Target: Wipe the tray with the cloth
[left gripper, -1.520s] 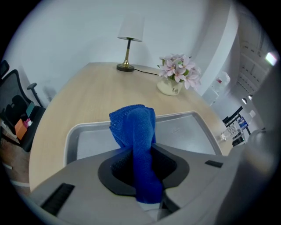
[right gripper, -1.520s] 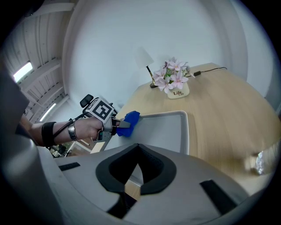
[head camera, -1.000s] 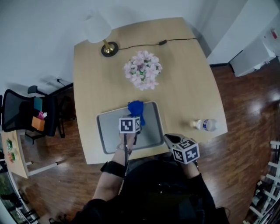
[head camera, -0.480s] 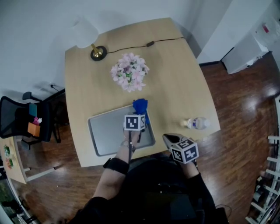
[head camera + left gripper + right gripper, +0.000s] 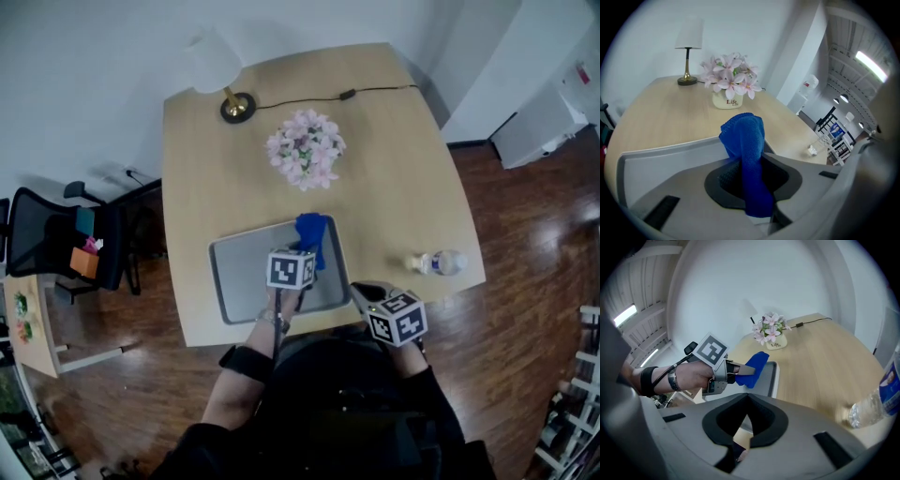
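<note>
Our right tool point(image 5: 364, 293) hangs closed and empty by the counter's point(image 5: 403, 187) near edge. Our left tool point(image 5: 751, 165) pinches the blue cloth point(image 5: 743, 140), which has shifted rightward since a second ago and is now over the gray tray's point(image 5: 239, 281) far right corner. Beyond, a pot point(image 5: 726, 101) marked "Life" holds pink flowers point(image 5: 305, 150).

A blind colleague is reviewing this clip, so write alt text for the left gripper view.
The left gripper pinches a blue cloth that sticks up in a bunched fold, with a grey tray under it. Beyond, on the wooden table, stand a pot of pink flowers and a lamp; a plastic bottle lies at right.
</note>
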Available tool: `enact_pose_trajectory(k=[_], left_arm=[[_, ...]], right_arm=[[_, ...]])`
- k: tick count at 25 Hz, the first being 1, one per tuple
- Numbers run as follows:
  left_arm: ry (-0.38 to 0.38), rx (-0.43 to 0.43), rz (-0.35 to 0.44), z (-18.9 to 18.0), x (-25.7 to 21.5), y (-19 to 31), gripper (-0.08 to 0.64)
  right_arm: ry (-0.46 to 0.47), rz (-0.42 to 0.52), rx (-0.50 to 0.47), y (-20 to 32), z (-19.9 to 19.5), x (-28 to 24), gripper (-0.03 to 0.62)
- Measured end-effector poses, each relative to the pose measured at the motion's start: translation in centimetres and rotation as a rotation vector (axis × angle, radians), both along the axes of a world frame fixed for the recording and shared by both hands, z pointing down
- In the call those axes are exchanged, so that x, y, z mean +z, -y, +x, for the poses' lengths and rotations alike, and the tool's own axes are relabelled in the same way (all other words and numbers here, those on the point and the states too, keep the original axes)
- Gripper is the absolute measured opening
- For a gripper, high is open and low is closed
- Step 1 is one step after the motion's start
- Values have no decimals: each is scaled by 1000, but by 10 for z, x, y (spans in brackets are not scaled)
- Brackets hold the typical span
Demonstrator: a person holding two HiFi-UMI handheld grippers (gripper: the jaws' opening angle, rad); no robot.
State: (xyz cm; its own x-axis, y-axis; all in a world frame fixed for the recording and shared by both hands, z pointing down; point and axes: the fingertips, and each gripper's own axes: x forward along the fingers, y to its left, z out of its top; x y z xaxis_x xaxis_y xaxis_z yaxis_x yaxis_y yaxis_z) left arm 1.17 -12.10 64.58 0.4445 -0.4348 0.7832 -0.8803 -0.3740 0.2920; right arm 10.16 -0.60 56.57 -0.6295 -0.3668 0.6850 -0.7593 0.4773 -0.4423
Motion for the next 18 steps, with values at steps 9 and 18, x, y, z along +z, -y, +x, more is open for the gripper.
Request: enact_pose_trajectory(k=[9, 18], left_arm=[[110, -153, -28, -163, 5, -74, 95], [155, -239, -97, -254, 35, -111, 95]], right_arm=[[21, 13, -81, -8, -68, -6, -2], [22, 8, -120, -22, -120, -8, -2]])
